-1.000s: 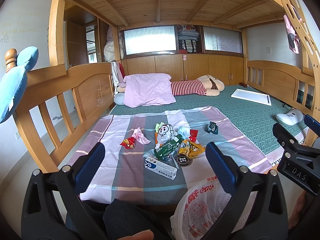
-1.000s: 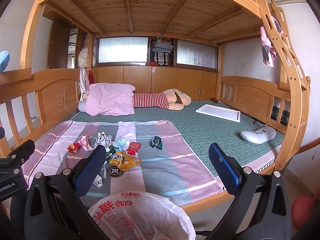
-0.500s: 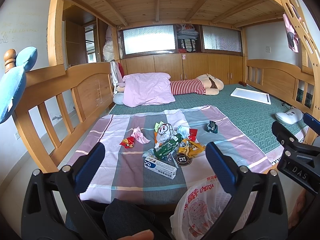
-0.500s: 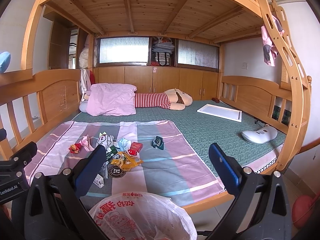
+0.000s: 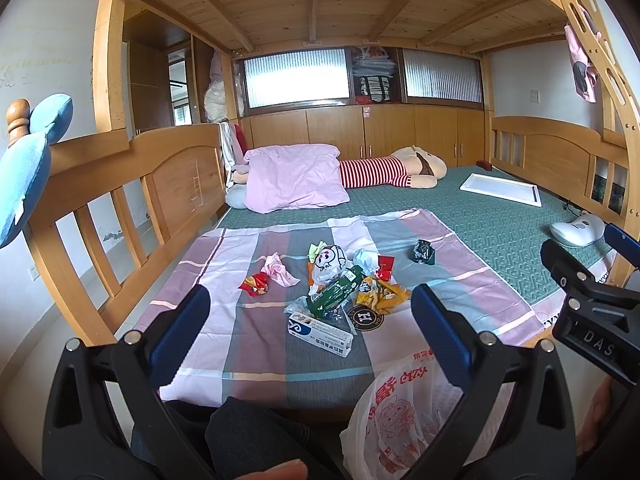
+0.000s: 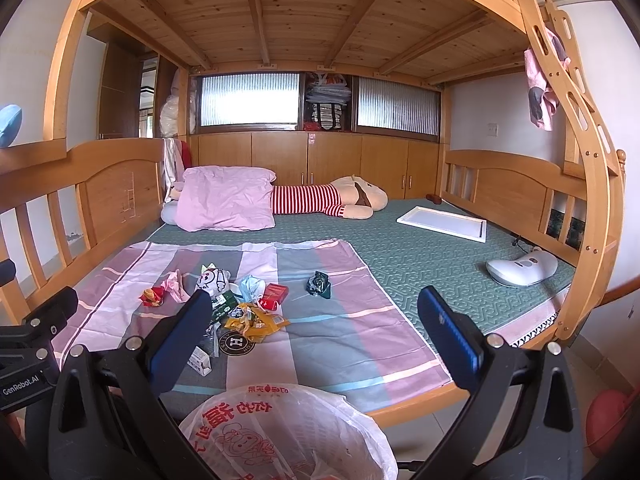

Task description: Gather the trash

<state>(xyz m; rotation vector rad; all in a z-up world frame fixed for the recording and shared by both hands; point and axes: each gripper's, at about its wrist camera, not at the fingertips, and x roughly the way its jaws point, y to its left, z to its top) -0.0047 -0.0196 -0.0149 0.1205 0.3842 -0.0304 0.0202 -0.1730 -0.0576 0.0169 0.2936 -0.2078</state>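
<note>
Where sheet [image 5: 248, 344] lies, crumpled bright wrappers [image 5: 340, 292].

Both the left gripper [image 5: 310, 322] and right gripper [image 6: 316, 326] show black plastic frames with silver screws and blue finger pads [image 5: 180, 330]; white "DAS" and "GenRobot.AI" lettering marks their housings.

Left tool [image 5: 310, 322], right tool [image 6: 316, 324]: both agape (empty), side by side.
</note>
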